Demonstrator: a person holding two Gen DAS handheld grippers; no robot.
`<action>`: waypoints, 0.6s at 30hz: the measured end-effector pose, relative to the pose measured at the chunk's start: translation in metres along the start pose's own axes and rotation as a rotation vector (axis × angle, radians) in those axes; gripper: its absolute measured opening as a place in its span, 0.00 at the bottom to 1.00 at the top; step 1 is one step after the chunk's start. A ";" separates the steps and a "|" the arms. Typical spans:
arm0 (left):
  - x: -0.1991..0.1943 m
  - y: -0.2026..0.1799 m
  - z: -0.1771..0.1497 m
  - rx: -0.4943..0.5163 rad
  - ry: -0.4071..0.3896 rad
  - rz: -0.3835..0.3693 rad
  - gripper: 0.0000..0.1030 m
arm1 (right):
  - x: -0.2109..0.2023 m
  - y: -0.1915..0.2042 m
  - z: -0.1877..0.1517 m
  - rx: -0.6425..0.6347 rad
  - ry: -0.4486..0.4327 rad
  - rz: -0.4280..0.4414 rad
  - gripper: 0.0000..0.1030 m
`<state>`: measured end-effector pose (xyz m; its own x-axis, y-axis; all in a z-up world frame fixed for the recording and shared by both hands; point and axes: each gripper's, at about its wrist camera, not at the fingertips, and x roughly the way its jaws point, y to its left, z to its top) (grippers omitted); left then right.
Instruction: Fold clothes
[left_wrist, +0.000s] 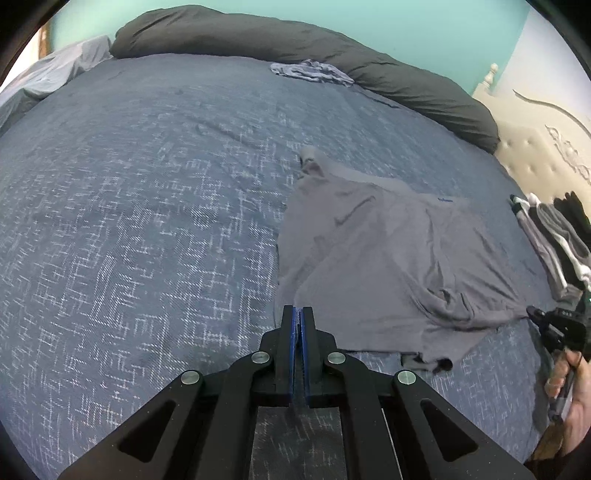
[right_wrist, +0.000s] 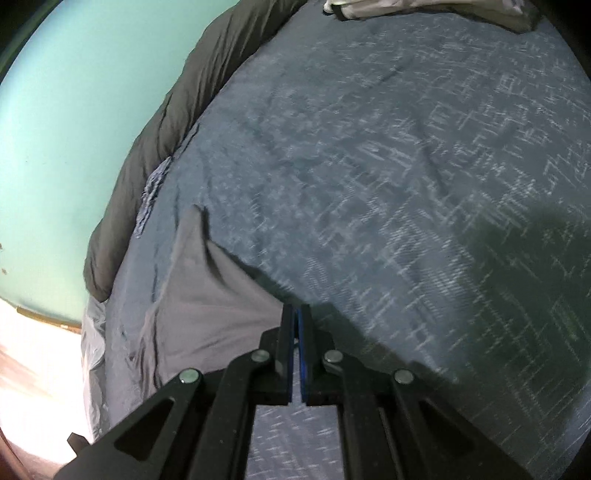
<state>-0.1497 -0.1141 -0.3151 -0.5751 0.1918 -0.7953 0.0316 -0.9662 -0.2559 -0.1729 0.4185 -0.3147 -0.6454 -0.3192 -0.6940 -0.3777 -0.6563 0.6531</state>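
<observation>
Grey shirt (left_wrist: 388, 258) spread on the bed, both grippers pinching its hem.

The shirt lies flat on the blue patterned bedspread (left_wrist: 147, 221), toward the headboard side, with a dark bolster (left_wrist: 258, 37) along the far edge and a stack of folded clothes (left_wrist: 554, 229) just beyond it. The left gripper (left_wrist: 298, 314) has its fingers together on one corner of the shirt's near edge. The right gripper (right_wrist: 295, 314) also has its fingers pressed together, clamped on the other corner, with cloth draping from its tips in the right wrist view.
</observation>
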 end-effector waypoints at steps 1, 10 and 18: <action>-0.001 0.000 -0.002 0.003 0.001 0.000 0.02 | 0.000 -0.001 0.000 0.003 0.000 -0.001 0.02; -0.004 0.018 -0.012 -0.051 0.017 -0.022 0.03 | -0.004 0.015 0.001 -0.051 -0.032 -0.056 0.11; -0.006 0.022 -0.008 -0.092 -0.007 -0.013 0.04 | 0.023 0.048 -0.007 -0.183 0.058 -0.043 0.39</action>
<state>-0.1392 -0.1352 -0.3202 -0.5813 0.2026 -0.7881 0.0992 -0.9437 -0.3157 -0.2016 0.3747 -0.3013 -0.5898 -0.3239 -0.7397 -0.2734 -0.7819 0.5603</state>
